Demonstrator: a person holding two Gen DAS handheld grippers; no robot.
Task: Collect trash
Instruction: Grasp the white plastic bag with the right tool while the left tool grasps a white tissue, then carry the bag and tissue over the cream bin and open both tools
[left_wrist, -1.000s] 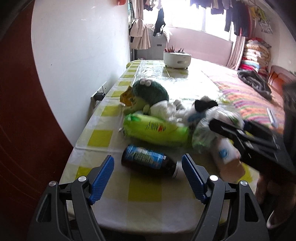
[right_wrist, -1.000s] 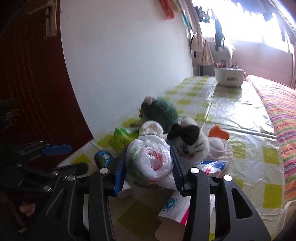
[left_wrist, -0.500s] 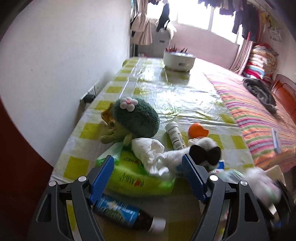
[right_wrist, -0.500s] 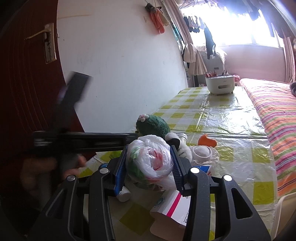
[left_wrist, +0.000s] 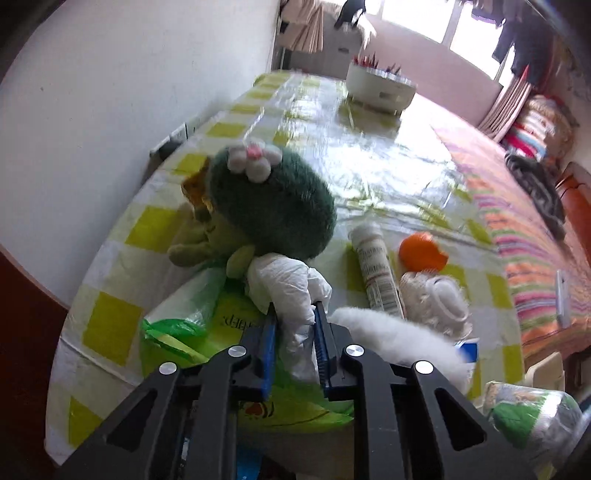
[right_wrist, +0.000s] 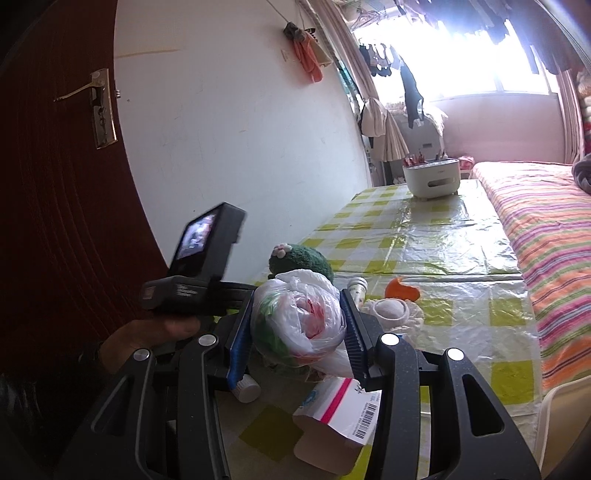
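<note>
- Trash lies on the checked table (left_wrist: 369, 177), clustered by the green plush (left_wrist: 273, 206).
- Just left of and below the plush: a green pack (left_wrist: 236, 325).
- Touching the plush's near side: a white tissue wad (left_wrist: 291, 291); the left gripper (left_wrist: 293, 343) is closing its jaws on it, pads against it.
- Right of the plush: a white tube (left_wrist: 375, 266), then an orange peel (left_wrist: 421, 251).
- Nearer than the plush: the right gripper (right_wrist: 297, 328), pinching a knotted bag (right_wrist: 297, 317) above a paper box (right_wrist: 336, 413).
</note>
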